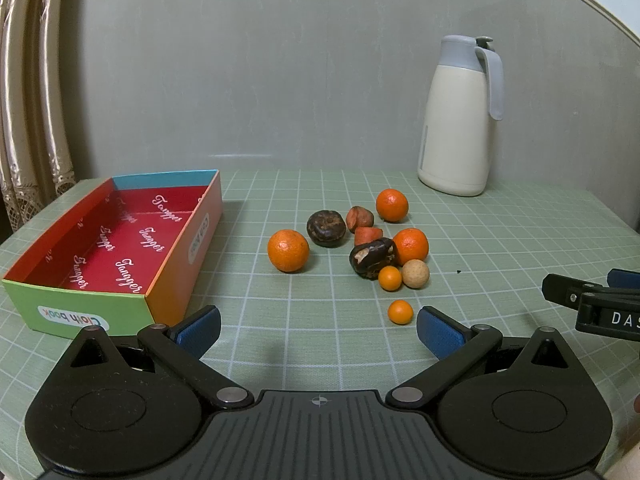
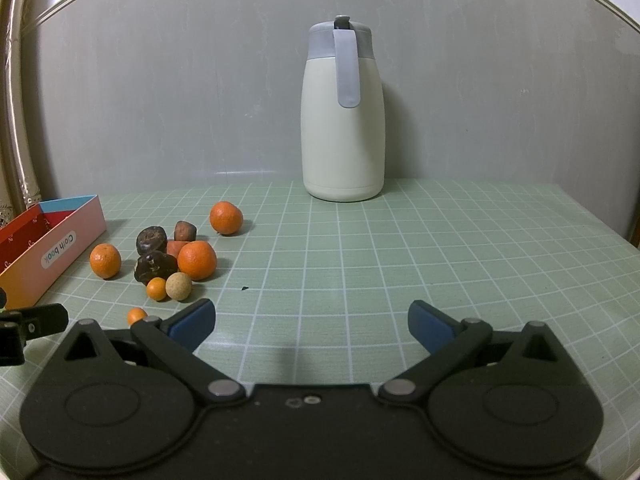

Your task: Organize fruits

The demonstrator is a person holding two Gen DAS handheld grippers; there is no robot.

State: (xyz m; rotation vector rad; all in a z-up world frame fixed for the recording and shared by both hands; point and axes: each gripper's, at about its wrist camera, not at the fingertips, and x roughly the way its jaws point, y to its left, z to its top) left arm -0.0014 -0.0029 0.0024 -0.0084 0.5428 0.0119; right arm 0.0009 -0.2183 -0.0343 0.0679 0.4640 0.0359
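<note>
Nearest the lens in the left wrist view, the left gripper (image 1: 318,326) is held low over the green grid mat (image 1: 500,240), its blue pads (image 1: 199,325) spread wide with nothing between them. The right gripper (image 2: 311,322) is likewise seen spread and empty in its own view, aimed at bare mat below the white jug (image 2: 343,128) at the upper centre of the frame; its tip also shows at the right edge of the left view.

The fruits are gathered loosely at the centre of the left frame. A large orange (image 1: 288,250) lies apart at the left of the group, a second orange (image 1: 392,205) at the back and a third orange (image 1: 410,246) at the right, touching a dark cracked fruit (image 1: 372,258). A dark round fruit (image 1: 326,228) and two reddish pieces (image 1: 360,219) lie between them. A small orange fruit (image 1: 390,278) and a pale tan ball (image 1: 415,274) lie just beside each other in front, and a lone small orange fruit (image 1: 400,312) lies nearest, just beside the right-hand pad.

The open red-lined box (image 1: 168,280) at the left of the frame holds nothing, so sorting is judged not yet begun. The wide spread of both claws is judged to be readiness for a first pick, with the box set beside the pile, presumably so that carries are short.
</note>
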